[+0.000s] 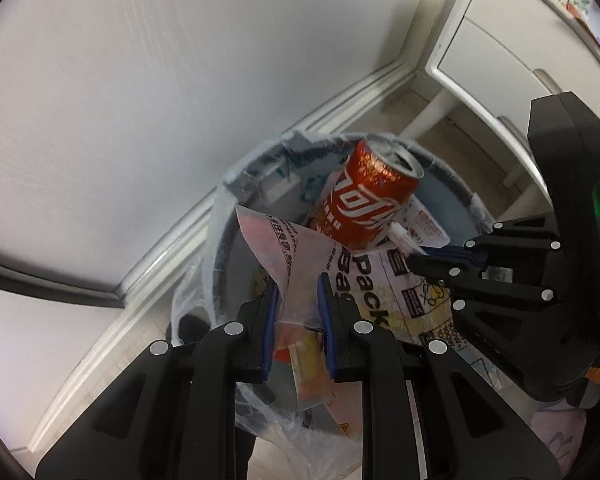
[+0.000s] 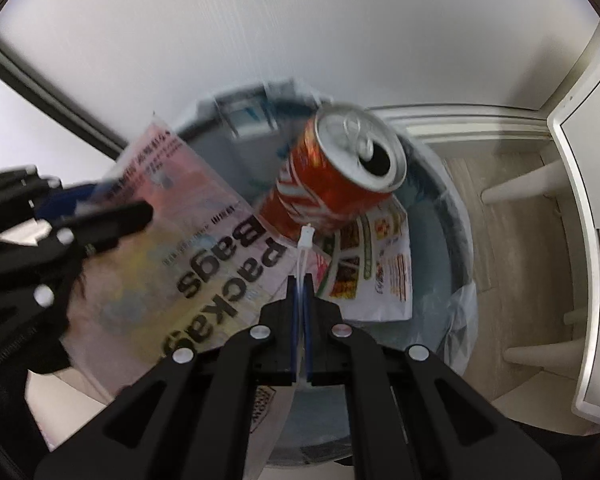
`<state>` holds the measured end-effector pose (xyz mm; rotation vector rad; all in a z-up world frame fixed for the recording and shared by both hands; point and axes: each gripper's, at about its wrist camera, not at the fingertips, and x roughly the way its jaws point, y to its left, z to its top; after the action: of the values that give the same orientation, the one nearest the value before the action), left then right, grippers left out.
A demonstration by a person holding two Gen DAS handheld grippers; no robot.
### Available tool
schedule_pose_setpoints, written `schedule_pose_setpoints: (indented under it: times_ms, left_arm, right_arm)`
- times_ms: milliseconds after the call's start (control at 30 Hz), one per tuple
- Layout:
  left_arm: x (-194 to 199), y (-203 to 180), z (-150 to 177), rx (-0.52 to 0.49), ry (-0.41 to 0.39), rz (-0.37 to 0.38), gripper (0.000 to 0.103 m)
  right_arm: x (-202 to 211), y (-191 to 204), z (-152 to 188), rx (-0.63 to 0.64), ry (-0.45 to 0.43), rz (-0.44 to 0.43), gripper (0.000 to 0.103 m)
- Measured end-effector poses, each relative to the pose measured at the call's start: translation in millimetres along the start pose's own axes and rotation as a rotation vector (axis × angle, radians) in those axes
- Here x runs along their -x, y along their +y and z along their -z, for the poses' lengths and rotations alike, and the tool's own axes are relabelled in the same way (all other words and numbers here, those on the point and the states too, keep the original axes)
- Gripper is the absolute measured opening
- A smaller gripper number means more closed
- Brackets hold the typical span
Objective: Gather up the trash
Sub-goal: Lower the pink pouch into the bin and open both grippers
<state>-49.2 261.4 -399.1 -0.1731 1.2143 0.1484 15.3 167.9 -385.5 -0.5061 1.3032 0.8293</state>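
1. Nearest the left lens, my left tool (image 1: 298,320) is clenched on a fold of the printed package bag (image 1: 300,264), whose sheet runs up and away over the bin.
2. My right tool (image 2: 300,308) is pinched nearly closed on a thin white plastic strip (image 2: 303,252) that pokes forward from between its fingers.
3. Both tools hang over the grey lined trash bin (image 1: 220,240), which stands on the floor by the wall and baseboard.
4. Just ahead of both tools, a red soda can (image 2: 332,176) leans in the bin, its long axis tilted, opened top up and away from me, its base down against the bag and a printed wrapper (image 2: 380,264).
5. Judging by this, the bag already lies over the opening, so my left tool, being nearer, need only let go straight down; the strip likewise.
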Motion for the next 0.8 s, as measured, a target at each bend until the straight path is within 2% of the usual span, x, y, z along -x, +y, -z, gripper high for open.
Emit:
schedule_pose_setpoints:
  times_ms: [367,800]
  left_arm:
    - [-38.7,-2.3,3.7,-0.014,0.095,0.001,0.018]
    - [-59.5,1.5,-1.0,0.018,0.135,0.013,0.018]
  right_arm:
    - [-24.4,8.4,-2.4,0.031,0.045,0.001,0.005]
    - [-42.9,12.7,-8.9,0.046,0.072,0.011,0.005]
